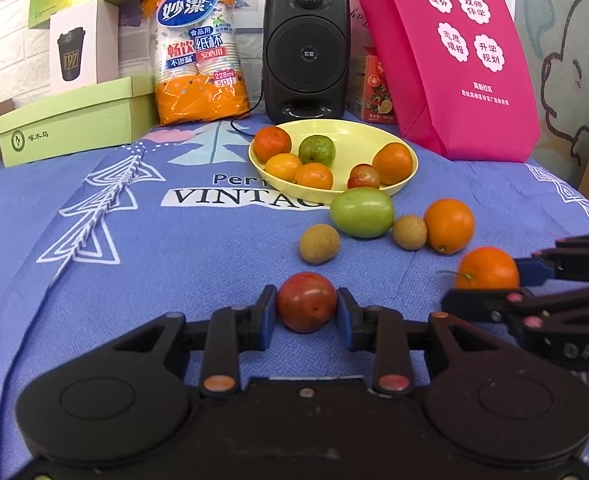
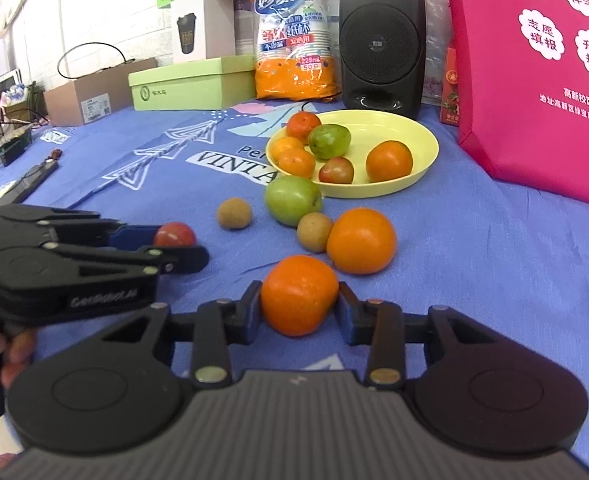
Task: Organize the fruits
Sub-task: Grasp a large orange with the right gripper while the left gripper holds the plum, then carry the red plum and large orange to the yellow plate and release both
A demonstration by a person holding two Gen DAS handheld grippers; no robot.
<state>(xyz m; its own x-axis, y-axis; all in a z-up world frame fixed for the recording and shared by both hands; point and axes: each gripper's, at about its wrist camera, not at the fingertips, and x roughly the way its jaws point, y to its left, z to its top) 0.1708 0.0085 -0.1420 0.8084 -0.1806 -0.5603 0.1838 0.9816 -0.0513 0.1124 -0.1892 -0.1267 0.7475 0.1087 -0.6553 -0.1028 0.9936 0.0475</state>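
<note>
Left tool [image 1: 307, 307] pinched a plum [image 1: 307, 302] on the tabletop [image 1: 134, 264]; right tool [image 2: 299, 303] pinched a tangerine [image 2: 299, 295] nearby; best to lift both straight up, grip steady, clearing loose fruit; beyond lay four loose: two longans, green apple, orange; farthest, the plate [image 1: 374, 130] held six.

A white brick-pattern wall [image 1: 2, 40] backs the table's blue printed cloth [image 1: 114, 240] under bright light.
</note>
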